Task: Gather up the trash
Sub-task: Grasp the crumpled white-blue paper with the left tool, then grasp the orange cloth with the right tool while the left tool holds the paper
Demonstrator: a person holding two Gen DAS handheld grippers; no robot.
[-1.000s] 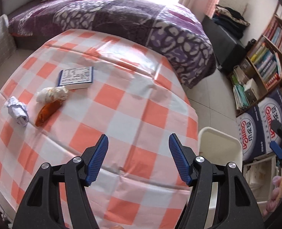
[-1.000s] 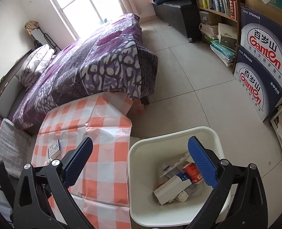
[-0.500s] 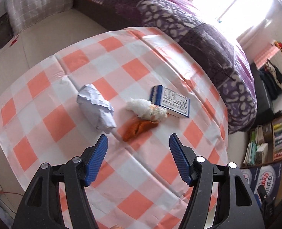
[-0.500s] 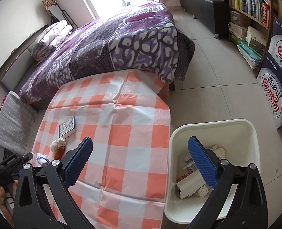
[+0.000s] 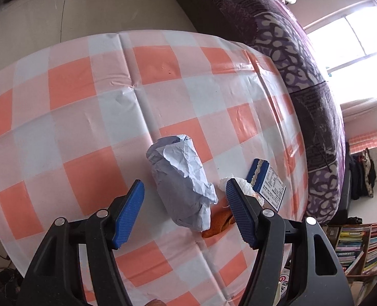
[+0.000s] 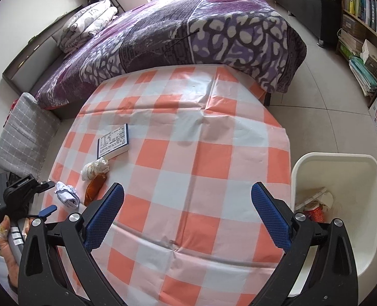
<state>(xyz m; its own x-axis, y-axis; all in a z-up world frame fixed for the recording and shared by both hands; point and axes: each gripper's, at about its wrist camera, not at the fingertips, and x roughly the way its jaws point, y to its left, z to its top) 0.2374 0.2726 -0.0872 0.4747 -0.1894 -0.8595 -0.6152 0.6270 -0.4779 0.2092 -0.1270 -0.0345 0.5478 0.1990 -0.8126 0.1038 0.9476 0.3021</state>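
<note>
Your left hand-held gripper (image 5: 184,196) is spread wide, nothing clamped. It hangs over the crumpled pale blue-white paper wad (image 5: 182,183), which sits between the two blue finger pads (image 5: 129,211) in the left wrist view; whether the pads touch it, can't tell. The wad lies on the orange-and-white checked tablecloth of the table (image 5: 91,102), near its left edge. Just beside the wad on its right: an orange-brown crinkled wrapper (image 5: 219,223), partly hidden behind the right finger, and a white scrunched tissue ball with orange stains (image 5: 242,185) touching that wrapper. Next past those, a small blue-and-white printed box (image 5: 267,183) lies flat on the cloth.

Your right hand-held gripper (image 6: 187,214) is also fully open and empty, held above the near middle of the table. From its view the paper wad (image 6: 67,196), wrapper (image 6: 95,188), tissue ball (image 6: 95,169) and box (image 6: 113,144) sit in a loose row on the left side of the table, well apart from this gripper. Your left hand (image 6: 8,252) shows at the far left edge gripping the other tool's handle.

White plastic trash bin (image 6: 367,229) stands on the floor just beside the table's right edge, with some trash already in it. A bed with a purple patterned blanket (image 6: 188,33) sits behind the table.
</note>
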